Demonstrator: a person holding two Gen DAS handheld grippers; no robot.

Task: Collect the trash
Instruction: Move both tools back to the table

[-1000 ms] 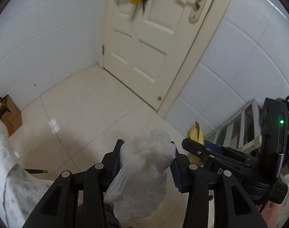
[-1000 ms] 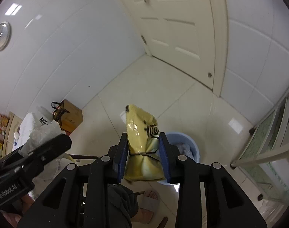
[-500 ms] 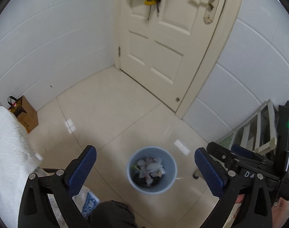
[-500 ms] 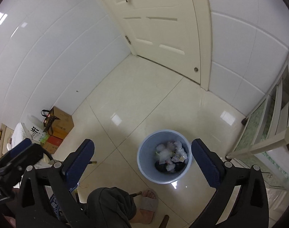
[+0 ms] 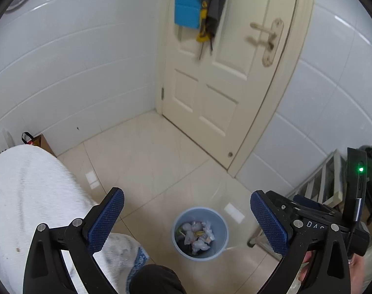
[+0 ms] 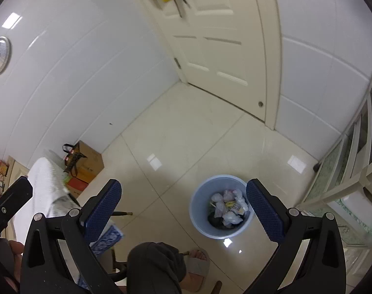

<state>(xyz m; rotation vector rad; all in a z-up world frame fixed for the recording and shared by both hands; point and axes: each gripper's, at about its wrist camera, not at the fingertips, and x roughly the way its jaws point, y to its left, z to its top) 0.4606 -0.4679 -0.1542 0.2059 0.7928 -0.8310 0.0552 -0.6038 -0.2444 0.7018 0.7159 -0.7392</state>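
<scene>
Below, the round light-blue plastic bin [image 5: 200,234] holds crumpled trash while the left gripper [image 5: 187,216] and right gripper [image 6: 183,208] hang spread wide, empty.

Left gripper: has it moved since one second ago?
Yes. The left gripper has opened, dropped its clear bag, and tilted up: the door looms larger.

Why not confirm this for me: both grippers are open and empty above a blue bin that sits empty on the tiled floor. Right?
Not quite. The left gripper and right gripper are open and empty, but the blue bin on the tiled floor is not empty: crumpled trash lies inside it. Both wrist views show this.
</scene>
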